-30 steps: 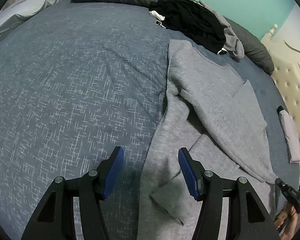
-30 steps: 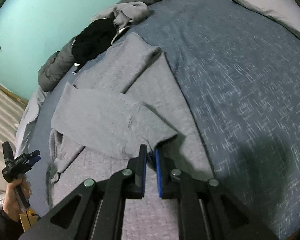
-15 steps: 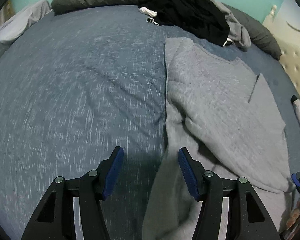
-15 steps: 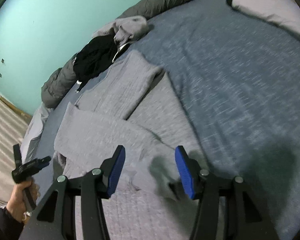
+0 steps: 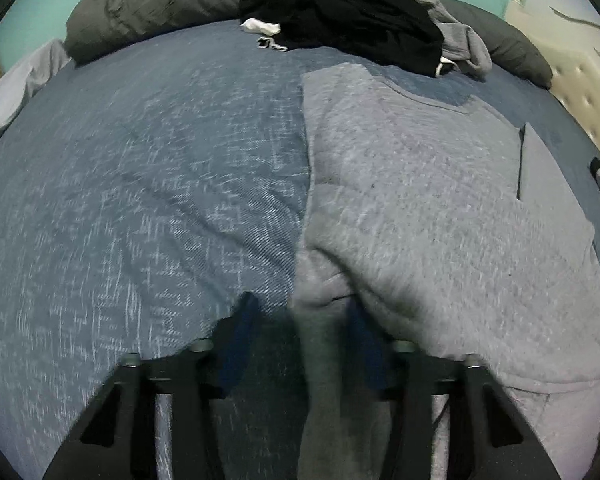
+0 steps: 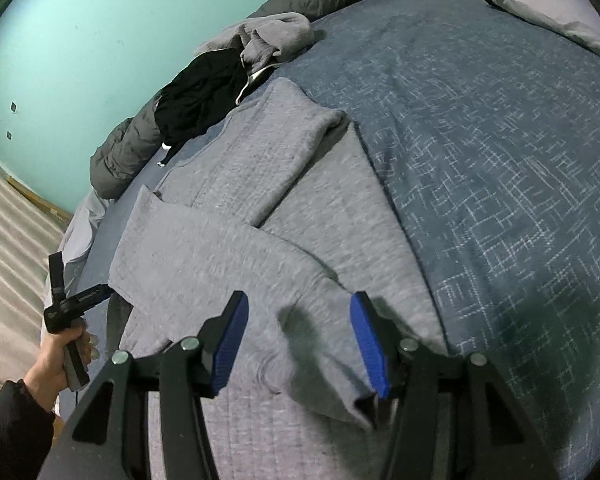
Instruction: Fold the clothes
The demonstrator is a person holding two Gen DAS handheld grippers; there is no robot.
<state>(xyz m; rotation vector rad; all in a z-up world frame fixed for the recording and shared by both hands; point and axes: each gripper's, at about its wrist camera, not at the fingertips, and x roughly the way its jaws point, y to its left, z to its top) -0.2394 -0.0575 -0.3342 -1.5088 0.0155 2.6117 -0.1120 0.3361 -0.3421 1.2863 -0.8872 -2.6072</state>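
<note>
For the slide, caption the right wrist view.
Open right gripper over a folded sleeve of the grey sweatshirt on the bed.

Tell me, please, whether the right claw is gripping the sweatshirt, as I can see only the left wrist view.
Observer: No, the right claw is open; the sleeve cuff lies loose between its jaws, on the grey sweatshirt.
Operator: Thank you. Where does my left claw sit relative to the bed?
Observer: The left hand holding it is at the bed's side edge, beside the sweatshirt's folded shoulder.
</note>
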